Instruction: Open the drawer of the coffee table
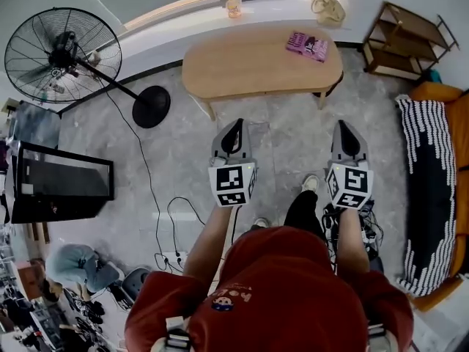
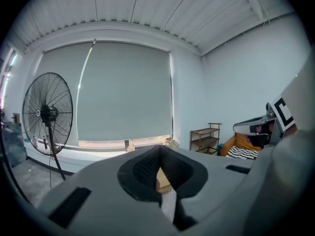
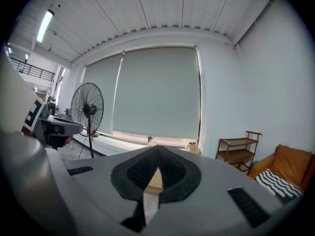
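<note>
The oval wooden coffee table (image 1: 249,64) stands on the grey floor ahead of me, with a pink item (image 1: 308,46) lying on its right end. No drawer front shows from above. My left gripper (image 1: 235,125) and right gripper (image 1: 344,125) are held side by side short of the table, both pointing at it. In the left gripper view the jaws of the left gripper (image 2: 158,150) meet at the tips with nothing between them. The right gripper (image 3: 157,149) is likewise shut and empty. A sliver of the table (image 3: 155,181) shows through the gap behind its tips.
A standing fan (image 1: 62,53) with a round base (image 1: 152,106) is at the left, its cable (image 1: 146,174) trailing over the floor. A wooden shelf (image 1: 407,39) and a sofa with a striped blanket (image 1: 429,189) are at the right. A black cabinet (image 1: 58,185) stands at the left.
</note>
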{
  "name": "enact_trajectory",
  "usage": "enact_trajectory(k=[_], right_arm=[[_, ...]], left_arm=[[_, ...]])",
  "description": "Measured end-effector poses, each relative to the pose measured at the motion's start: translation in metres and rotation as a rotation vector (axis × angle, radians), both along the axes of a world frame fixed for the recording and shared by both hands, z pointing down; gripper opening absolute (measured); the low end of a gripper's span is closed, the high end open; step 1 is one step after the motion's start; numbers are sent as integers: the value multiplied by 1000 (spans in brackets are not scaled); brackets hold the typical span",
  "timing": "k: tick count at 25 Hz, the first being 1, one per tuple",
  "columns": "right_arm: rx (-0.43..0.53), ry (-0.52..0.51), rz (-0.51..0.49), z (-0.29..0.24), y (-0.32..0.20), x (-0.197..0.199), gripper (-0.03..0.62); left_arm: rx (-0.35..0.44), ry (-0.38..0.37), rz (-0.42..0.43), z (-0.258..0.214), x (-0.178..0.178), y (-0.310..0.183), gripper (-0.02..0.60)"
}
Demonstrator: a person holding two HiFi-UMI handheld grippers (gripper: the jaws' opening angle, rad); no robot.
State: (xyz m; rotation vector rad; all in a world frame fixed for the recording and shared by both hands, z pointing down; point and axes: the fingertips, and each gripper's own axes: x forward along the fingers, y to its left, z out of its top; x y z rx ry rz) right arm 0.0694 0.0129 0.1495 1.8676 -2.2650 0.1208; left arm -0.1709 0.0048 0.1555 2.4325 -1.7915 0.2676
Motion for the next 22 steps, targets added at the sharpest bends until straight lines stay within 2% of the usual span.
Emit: enact_trajectory(k=[15, 22], right_arm=[[-15, -54, -35, -2, -145, 161, -3], [-1, -59, -56, -8, -198, 202, -4]], left_arm=[[0, -42, -49, -15, 156, -132, 5], [1, -52, -78, -19, 192, -175, 5]])
